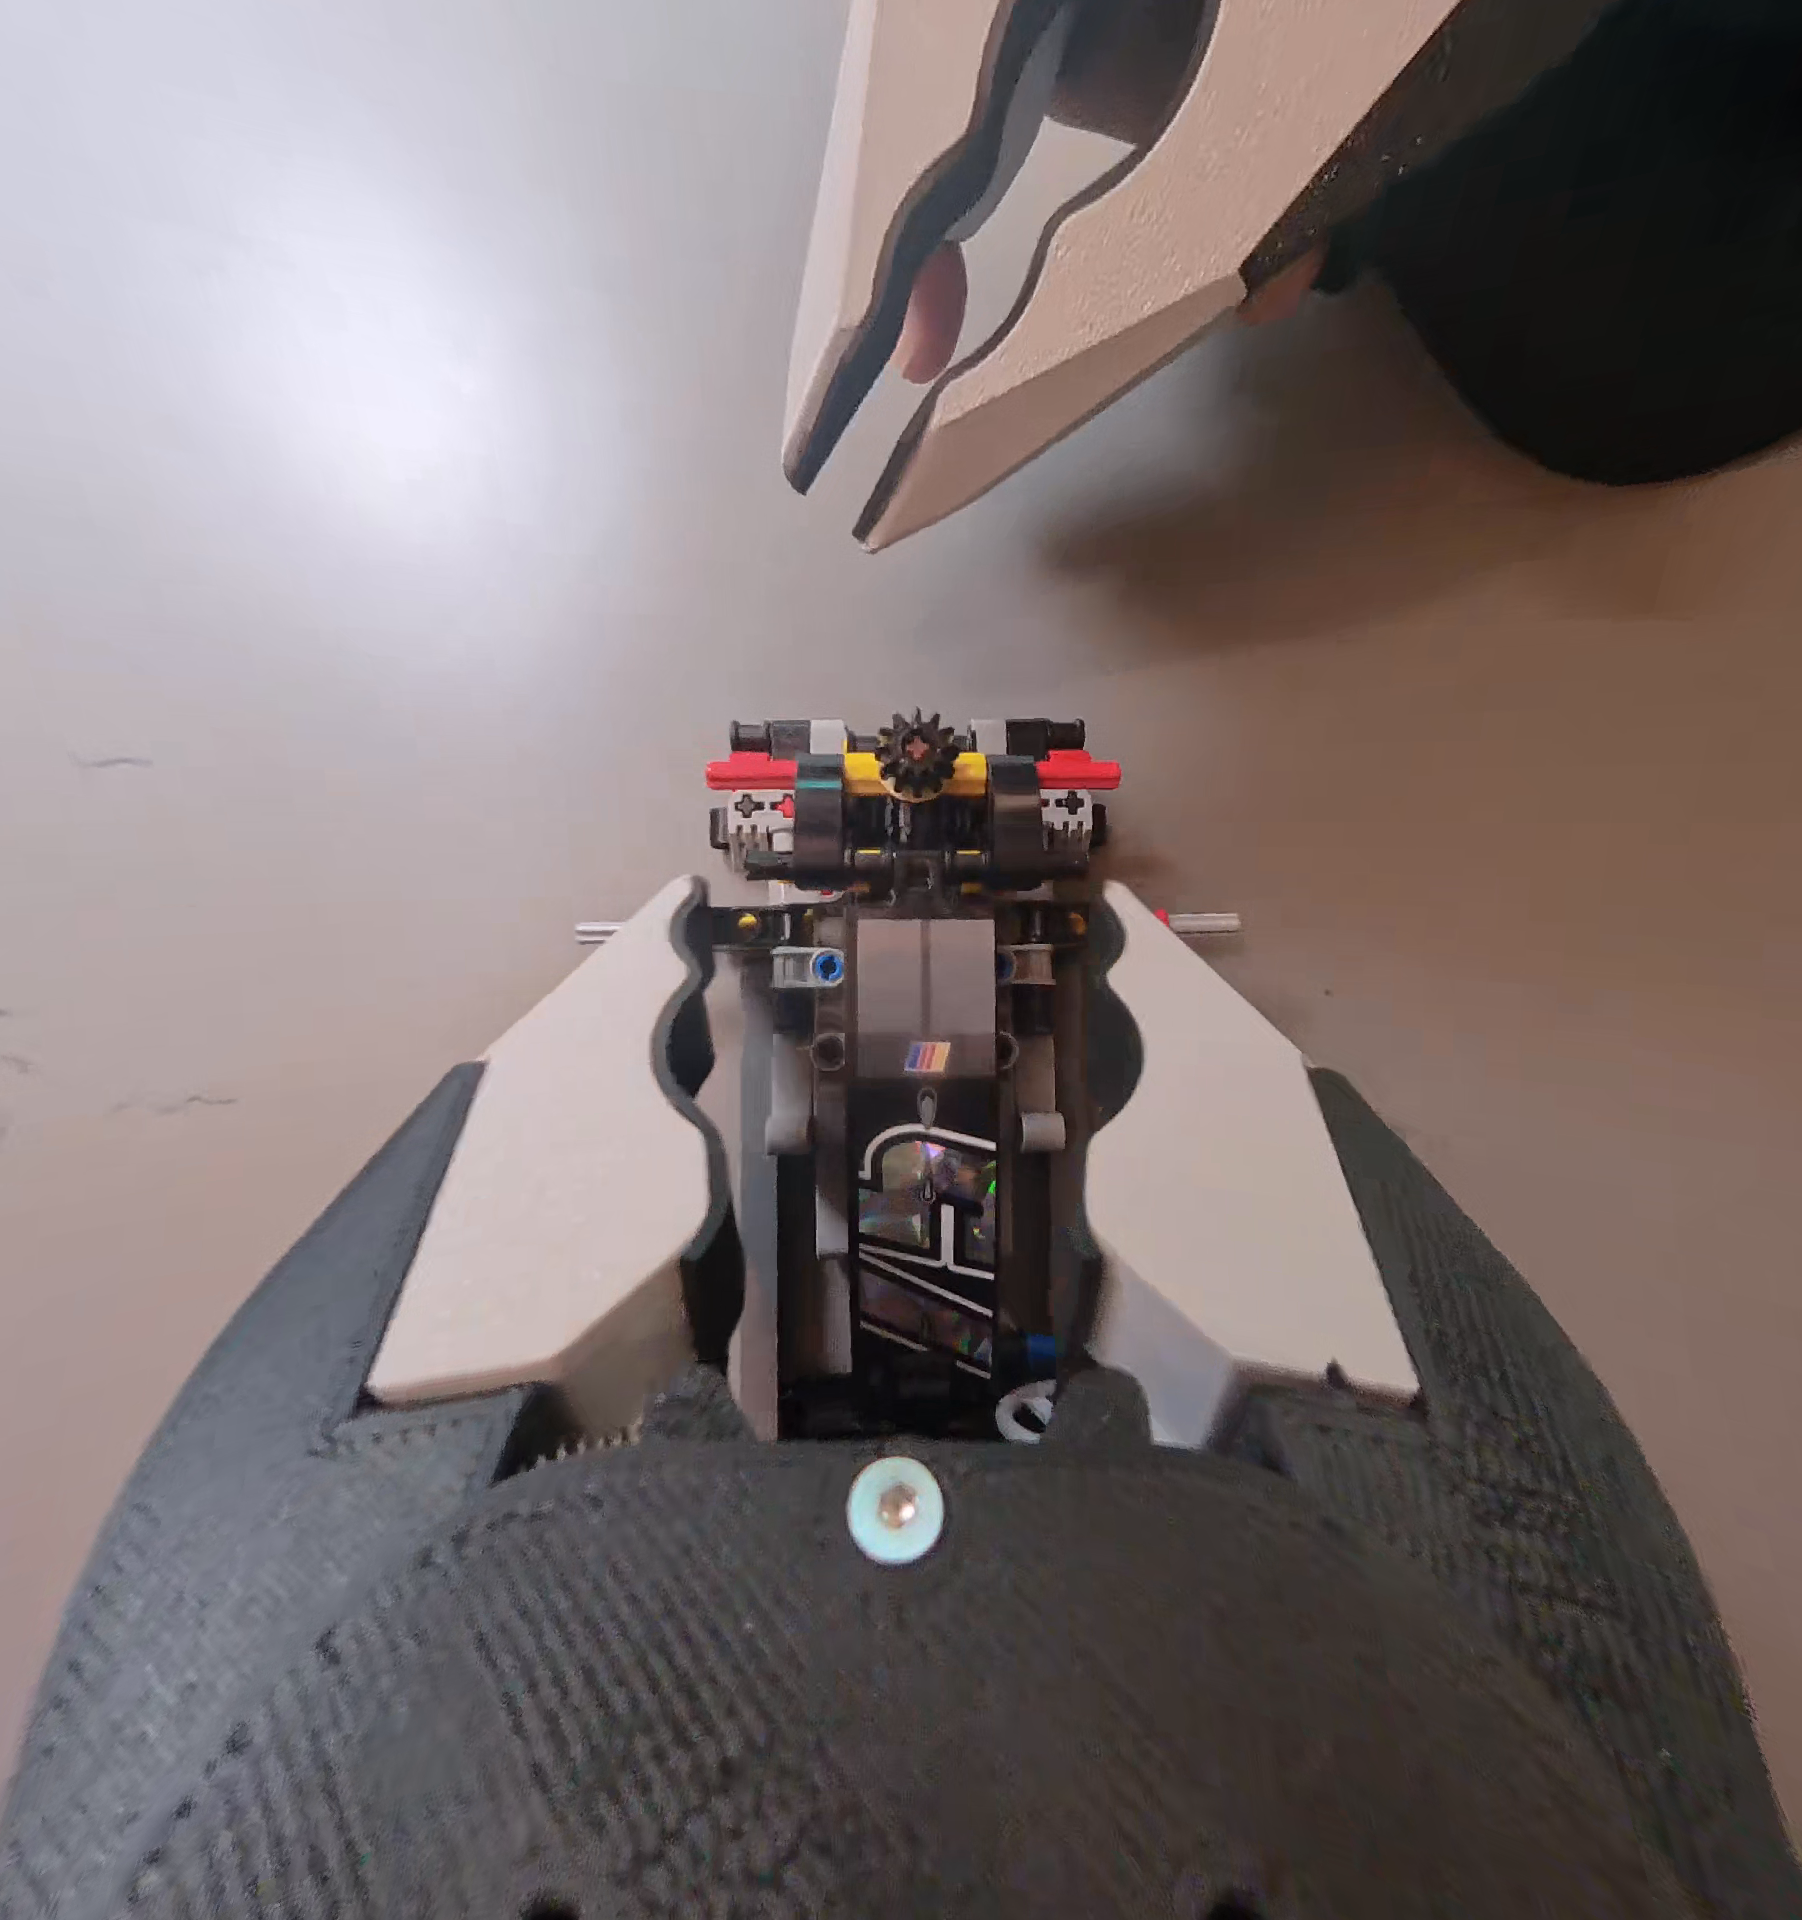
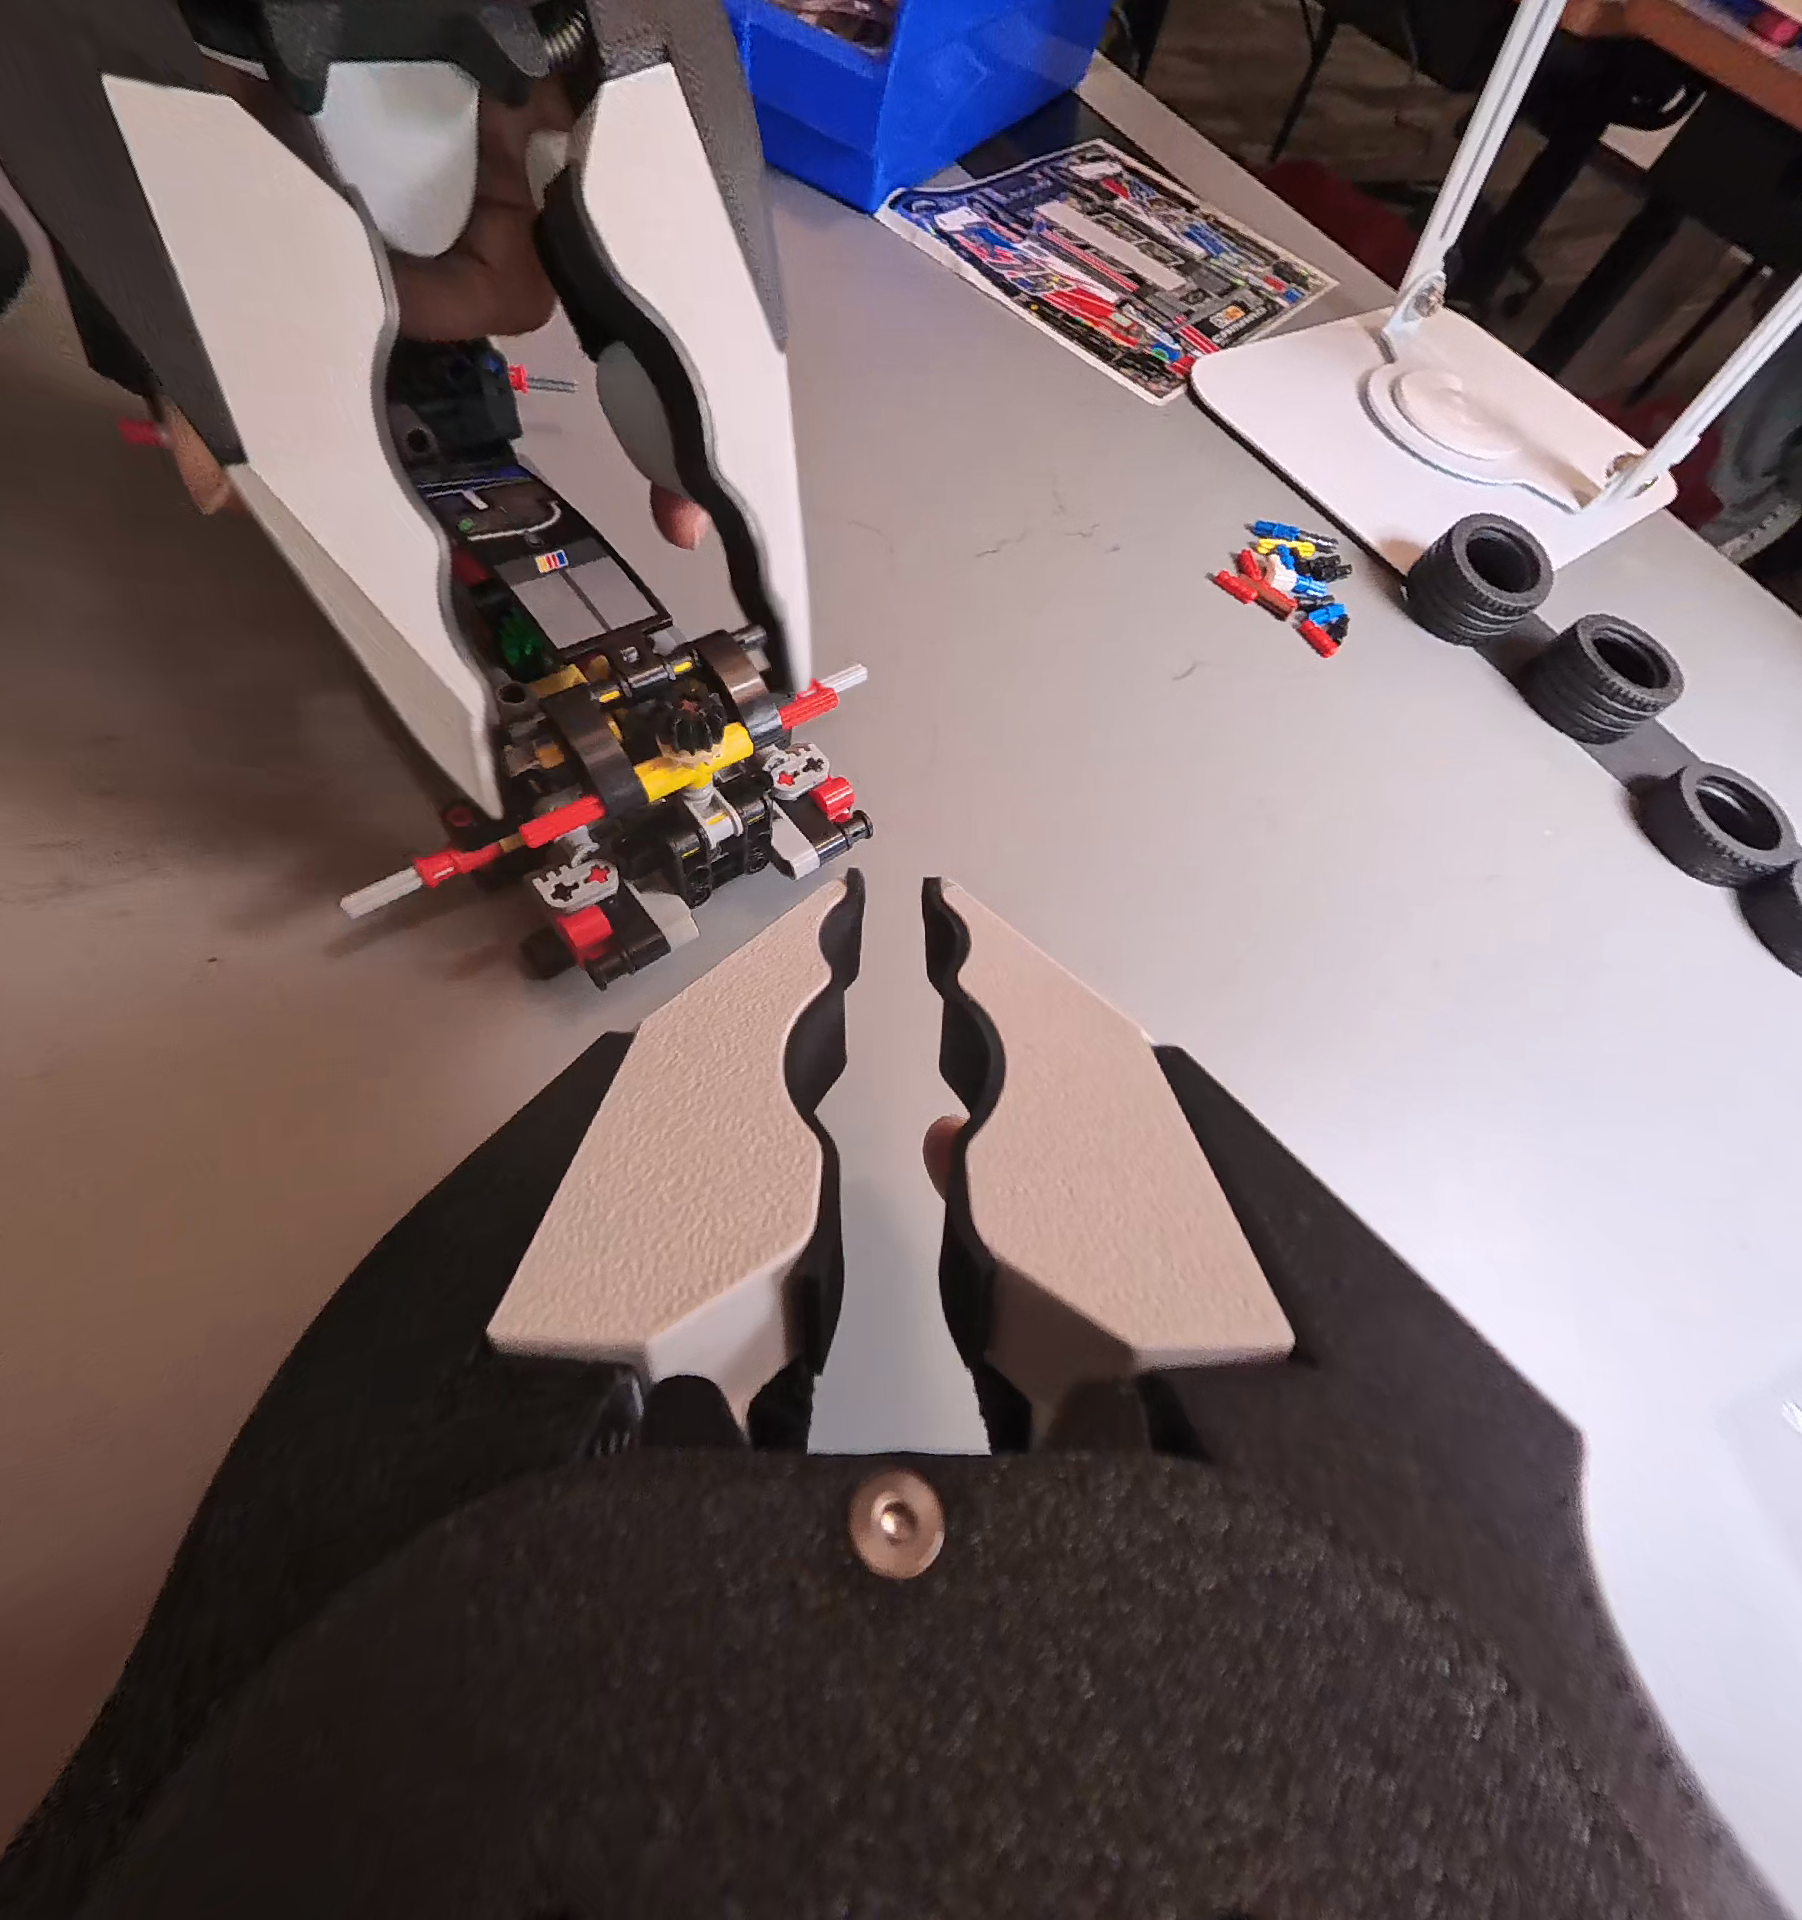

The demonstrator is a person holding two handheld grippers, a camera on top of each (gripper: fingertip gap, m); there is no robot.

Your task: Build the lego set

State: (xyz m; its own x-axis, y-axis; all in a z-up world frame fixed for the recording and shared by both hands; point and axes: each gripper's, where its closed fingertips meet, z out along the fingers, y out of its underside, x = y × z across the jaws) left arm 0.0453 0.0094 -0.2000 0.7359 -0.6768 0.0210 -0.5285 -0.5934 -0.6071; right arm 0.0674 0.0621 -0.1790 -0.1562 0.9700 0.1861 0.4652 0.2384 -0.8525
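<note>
Left claw [image 1: 902,914] clenched on the half-built lego car [image 1: 923,1039], one finger along each flank, nose end pointing out past the fingertips. The car appears to rest on the tabletop [image 1: 253,623] at its front, though the contact is hard to confirm from either view. The grip looks chosen to brace the body and leave the front axle assembly exposed for work: the black gear [image 1: 915,767] on the yellow beam and the red pins sticking out each side are all clear of the fingers.

Right claw [image 2: 892,888] released, empty, with a narrow gap between its fingers. It hovers just in front of the car's nose, near but not touching. Judgement: it is staged to pick or press a part at that open front end.

Counts, right wrist view:
- Tyres [image 2: 1479,577]: four in a row along the tabletop's right edge, the last cut off by the frame. Set apart, likely waiting for the wheel stage.
- Loose small parts [image 2: 1286,587]: one pile of red, blue and black pins; too small to count.
- Instruction sheet [image 2: 1105,265]: one, flat, beyond the car.
- Blue bin [image 2: 876,94]: one, at the far edge.
- White lamp base [image 2: 1416,426]: one.
</note>
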